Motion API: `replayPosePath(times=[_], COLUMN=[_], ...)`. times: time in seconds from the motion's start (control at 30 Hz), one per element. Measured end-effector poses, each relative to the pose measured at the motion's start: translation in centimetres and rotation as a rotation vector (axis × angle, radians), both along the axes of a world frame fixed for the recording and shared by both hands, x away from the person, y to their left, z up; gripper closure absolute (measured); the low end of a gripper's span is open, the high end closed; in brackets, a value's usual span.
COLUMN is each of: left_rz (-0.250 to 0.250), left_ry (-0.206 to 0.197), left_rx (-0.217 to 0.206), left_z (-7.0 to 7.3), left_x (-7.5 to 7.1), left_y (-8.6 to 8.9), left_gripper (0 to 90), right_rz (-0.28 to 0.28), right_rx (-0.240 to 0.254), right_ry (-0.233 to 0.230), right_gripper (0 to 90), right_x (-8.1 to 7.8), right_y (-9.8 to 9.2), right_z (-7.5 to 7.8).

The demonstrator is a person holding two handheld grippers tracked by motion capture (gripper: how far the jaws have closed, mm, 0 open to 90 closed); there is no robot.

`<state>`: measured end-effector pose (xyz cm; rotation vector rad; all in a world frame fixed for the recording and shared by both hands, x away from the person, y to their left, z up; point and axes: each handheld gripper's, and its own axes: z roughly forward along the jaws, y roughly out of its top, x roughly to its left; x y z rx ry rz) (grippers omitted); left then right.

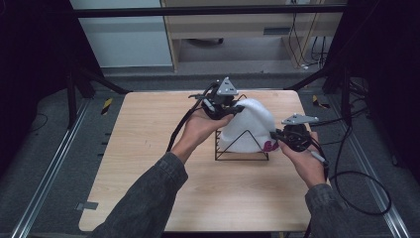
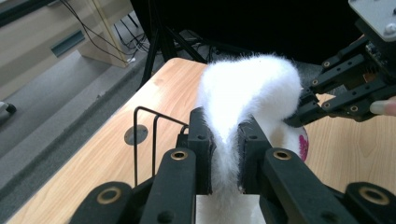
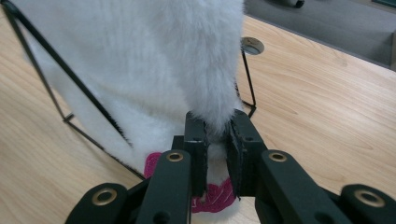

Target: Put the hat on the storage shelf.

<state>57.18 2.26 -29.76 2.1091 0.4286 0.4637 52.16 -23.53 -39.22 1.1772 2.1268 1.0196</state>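
A fluffy white cloth (image 1: 250, 126) with a pink patch (image 1: 270, 146) hangs over a black wire rack (image 1: 241, 148) at the middle of the wooden table (image 1: 148, 148). My left gripper (image 1: 233, 109) is shut on the cloth's upper back edge; in the left gripper view the white fur (image 2: 247, 93) is pinched between its jaws (image 2: 226, 144). My right gripper (image 1: 275, 136) is shut on the cloth's lower right edge near the pink patch (image 3: 212, 193); the fur (image 3: 140, 65) is squeezed between its jaws (image 3: 217, 140). The rack's wires (image 3: 70, 79) cross in front of the cloth.
A round metal insert (image 2: 136, 134) is set in the tabletop behind the rack. Cables (image 1: 356, 183) trail off the table's right side. Black frame legs (image 1: 79, 79) stand at the far corners, with grey floor and metal rails around the table.
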Motion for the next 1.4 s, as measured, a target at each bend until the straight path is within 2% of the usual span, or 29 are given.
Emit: replayPosePath(times=[0.1, 0.2, 0.4, 0.63, 0.67, 0.77, 1.0, 1.37, 1.4], left_rz=[-0.002, 0.004, 0.040, 0.081, 0.083, 0.074, 0.048, 0.019, 0.017], left_ry=[0.010, 0.001, -0.010, -0.031, -0.032, -0.033, -0.019, 0.022, 0.024], left_rx=[-0.004, -0.002, -0.032, -0.076, -0.077, -0.066, -0.034, 0.009, 0.012], left_z=[-0.3, 0.1, 0.8, 1.8, 2.0, 1.7, -0.1, -1.5, -1.6], left_x=[0.1, 0.2, 0.7, 1.3, 1.3, 1.2, 0.8, 0.2, 0.1], left_y=[-0.1, -0.1, 0.6, 1.5, 1.6, 1.7, 1.6, 1.0, 1.0], left_gripper=[78.8, 78.7, 78.7, 79.1, 79.1, 79.1, 78.9, 78.1, 78.1], right_rz=[-0.005, -0.019, -0.025, -0.011, -0.006, -0.001, -0.003, 0.006, 0.013], right_rx=[-0.005, 0.003, 0.015, 0.040, 0.052, 0.046, 0.035, 0.016, 0.003], right_ry=[-0.001, -0.002, -0.042, -0.081, -0.089, -0.091, -0.052, 0.010, 0.016], right_gripper=[79.3, 79.5, 79.5, 79.6, 79.5, 79.6, 79.5, 78.8, 78.6], right_x=[0.2, 0.6, 1.1, 1.0, 1.0, 1.1, 0.9, 0.2, 0.2], right_y=[-0.1, -0.2, 0.1, 0.7, 0.9, 1.1, 1.2, 0.8, 0.8], right_z=[-0.1, 0.3, 1.6, 2.2, 2.3, 2.1, 0.2, -1.7, -1.8])
